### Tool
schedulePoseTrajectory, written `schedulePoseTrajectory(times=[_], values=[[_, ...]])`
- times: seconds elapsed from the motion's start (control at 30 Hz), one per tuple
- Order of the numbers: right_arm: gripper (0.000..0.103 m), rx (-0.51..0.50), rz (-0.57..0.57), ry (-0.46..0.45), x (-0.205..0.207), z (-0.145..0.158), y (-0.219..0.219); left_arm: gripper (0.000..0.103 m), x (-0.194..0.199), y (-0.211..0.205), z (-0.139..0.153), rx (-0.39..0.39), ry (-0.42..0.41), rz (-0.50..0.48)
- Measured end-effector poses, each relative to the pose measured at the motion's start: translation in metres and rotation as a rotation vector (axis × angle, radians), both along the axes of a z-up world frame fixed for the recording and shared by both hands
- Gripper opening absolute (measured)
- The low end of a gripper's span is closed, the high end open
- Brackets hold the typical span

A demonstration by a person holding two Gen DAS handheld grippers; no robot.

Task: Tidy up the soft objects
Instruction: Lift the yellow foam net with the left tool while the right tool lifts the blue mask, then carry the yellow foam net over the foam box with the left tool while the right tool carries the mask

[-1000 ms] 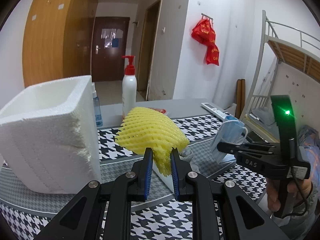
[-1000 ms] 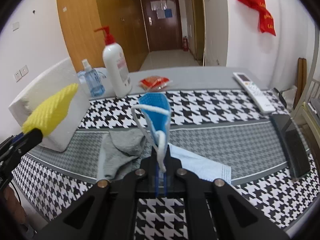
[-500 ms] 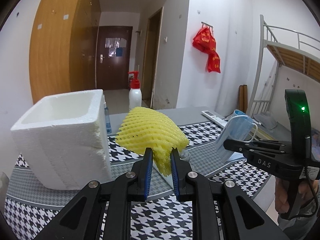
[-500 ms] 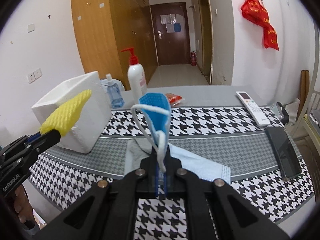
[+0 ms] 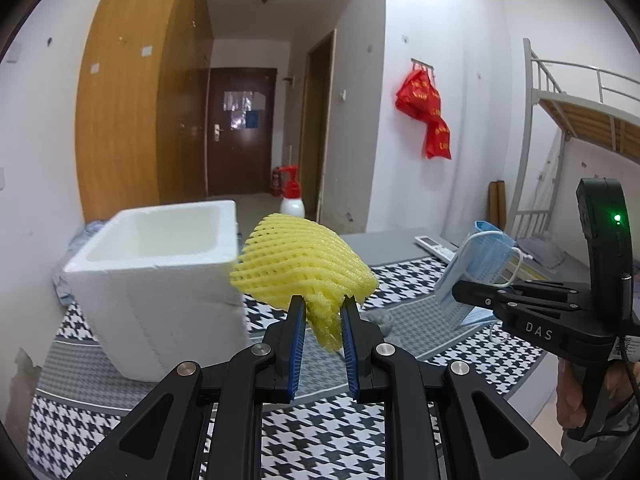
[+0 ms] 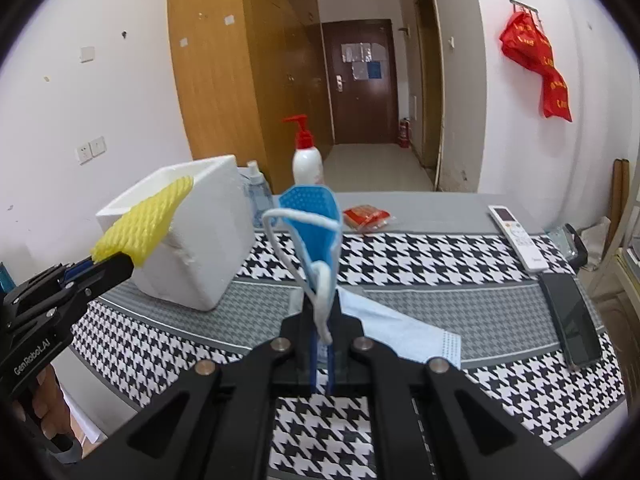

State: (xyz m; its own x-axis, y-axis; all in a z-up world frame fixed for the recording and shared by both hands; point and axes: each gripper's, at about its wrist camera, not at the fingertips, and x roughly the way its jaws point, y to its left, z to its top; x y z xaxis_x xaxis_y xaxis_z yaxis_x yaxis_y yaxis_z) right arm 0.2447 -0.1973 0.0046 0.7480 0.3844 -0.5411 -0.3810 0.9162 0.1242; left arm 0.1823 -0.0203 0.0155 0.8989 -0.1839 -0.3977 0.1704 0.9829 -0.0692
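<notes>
My left gripper (image 5: 323, 307) is shut on a yellow foam net (image 5: 304, 268) and holds it in the air just right of the white foam box (image 5: 160, 280). In the right wrist view that net (image 6: 144, 220) hangs in front of the box (image 6: 192, 240). My right gripper (image 6: 320, 304) is shut on a blue face mask (image 6: 314, 216) standing upright above the table, its white ear loop dangling. From the left wrist view, the right gripper (image 5: 464, 290) and its mask (image 5: 476, 264) are at the right. The box is open on top, with nothing showing in the part of its inside that I see.
A second pale blue mask (image 6: 400, 332) lies on the houndstooth cloth under my right gripper, and a grey sock (image 5: 380, 318) lies beside it. Behind stand a red-pump bottle (image 6: 307, 160) and a clear bottle (image 6: 258, 196). A red packet (image 6: 366, 216), remote (image 6: 518, 238) and phone (image 6: 570, 320) lie to the right.
Both grippers have risen with the net and the mask still held. The table and box now sit lower in both views, and the box's open top shows.
</notes>
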Motion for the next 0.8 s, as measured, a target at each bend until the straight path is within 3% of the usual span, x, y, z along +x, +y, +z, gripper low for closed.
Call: schedulePoseTrajectory(times=[0.77,0.8], values=[[0.006,0.003,0.194,-0.061,-0.009,0.016,0.066,0.019,-0.026,0.047,0.007,0.003,-0.019,0.195],[0.006,0.003,0.201,-0.061,-0.009,0.016,0.069,0.015,-0.028,0.048,0.008,0.001,-0.021,0.197]])
